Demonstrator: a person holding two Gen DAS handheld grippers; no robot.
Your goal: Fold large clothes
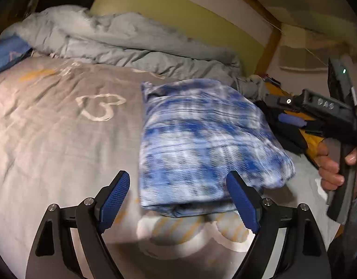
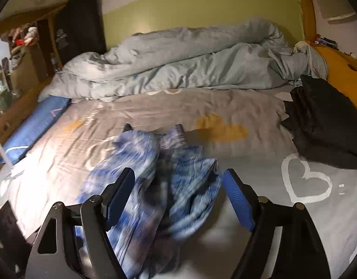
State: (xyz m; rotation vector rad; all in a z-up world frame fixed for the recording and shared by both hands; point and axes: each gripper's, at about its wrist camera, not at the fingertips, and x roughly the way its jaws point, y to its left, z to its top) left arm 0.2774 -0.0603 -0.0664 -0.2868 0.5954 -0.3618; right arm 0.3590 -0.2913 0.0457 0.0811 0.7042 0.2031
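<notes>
A blue-and-white patterned garment (image 1: 201, 144) lies folded into a rough rectangle on the grey bedsheet (image 1: 62, 139). My left gripper (image 1: 178, 176) is open at its near edge, one finger on either side, and the pads are clear of the cloth. In the right wrist view the same garment (image 2: 136, 153) looks bunched and blurred. It runs between the fingers of my right gripper (image 2: 178, 173), which is open, with its right pad (image 2: 238, 202) apart from the cloth. A hand (image 1: 329, 167) holds that gripper's handle at the right of the left wrist view.
A crumpled grey duvet (image 2: 190, 65) lies along the far side of the bed. A pile of black clothes (image 2: 322, 121) sits at the right by the wooden bed frame (image 2: 341, 69). A blue folded item (image 2: 34, 127) lies at the left edge.
</notes>
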